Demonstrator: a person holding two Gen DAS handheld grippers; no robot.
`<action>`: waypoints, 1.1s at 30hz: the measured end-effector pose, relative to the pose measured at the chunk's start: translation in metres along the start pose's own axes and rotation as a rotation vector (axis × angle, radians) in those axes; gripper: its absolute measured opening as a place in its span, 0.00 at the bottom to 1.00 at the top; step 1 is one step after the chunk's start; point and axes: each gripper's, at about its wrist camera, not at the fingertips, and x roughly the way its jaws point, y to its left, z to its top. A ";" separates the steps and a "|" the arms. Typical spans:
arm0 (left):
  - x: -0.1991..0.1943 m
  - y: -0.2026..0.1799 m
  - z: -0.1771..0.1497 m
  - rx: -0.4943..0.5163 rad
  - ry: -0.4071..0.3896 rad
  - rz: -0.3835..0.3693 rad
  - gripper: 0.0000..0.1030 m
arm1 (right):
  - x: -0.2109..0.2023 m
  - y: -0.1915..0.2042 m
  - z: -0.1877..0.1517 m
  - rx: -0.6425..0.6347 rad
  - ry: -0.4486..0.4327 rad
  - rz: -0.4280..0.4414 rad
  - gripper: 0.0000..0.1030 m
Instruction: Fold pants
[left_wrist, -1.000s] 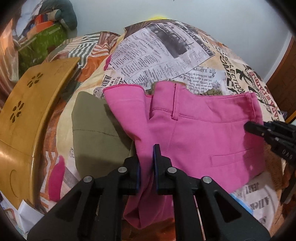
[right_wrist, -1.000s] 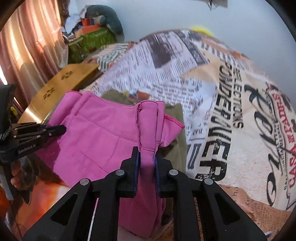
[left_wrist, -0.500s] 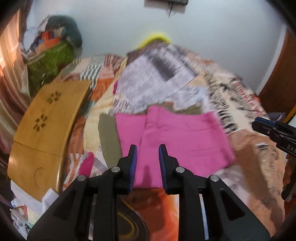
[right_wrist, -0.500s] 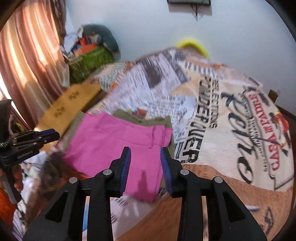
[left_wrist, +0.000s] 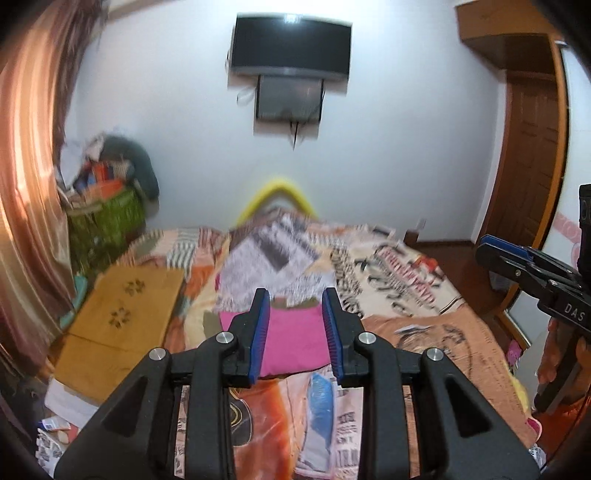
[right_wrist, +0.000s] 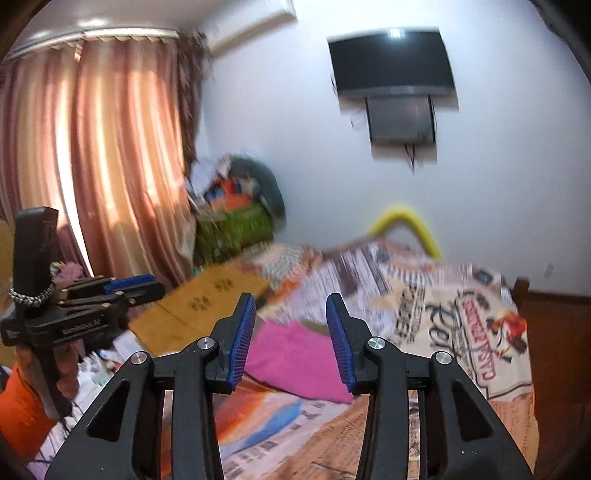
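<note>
Pants lie folded flat on the bed, a small pink pile. They sit out past the tips of the left tongs, seen through the gap, and nothing touches them. The left tongs are wide open and hold nothing. The right tongs are wide open too, and empty. From the right tongs the pants also lie ahead and lower down, well apart from the blue pads.

A bit of green cloth peeks out just behind the pants. The bed cover has newspaper print on it. To the left of the left tongs a wood board rests at the bed's edge. Farther left hangs a curtain, with a green basket of clothes beside it. A TV hangs on the wall far ahead. A yellow thing pokes up behind the bed; its shape is too blurry to tell. Each view shows the other tongs off to one side, held up in the air.
</note>
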 end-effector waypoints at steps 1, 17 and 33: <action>-0.019 -0.007 0.000 0.006 -0.036 0.009 0.28 | -0.017 0.007 0.002 -0.002 -0.037 0.013 0.35; -0.147 -0.068 -0.059 0.048 -0.270 -0.005 0.72 | -0.112 0.074 -0.040 -0.055 -0.250 -0.073 0.76; -0.161 -0.068 -0.077 0.045 -0.300 0.014 1.00 | -0.123 0.071 -0.047 -0.013 -0.255 -0.133 1.00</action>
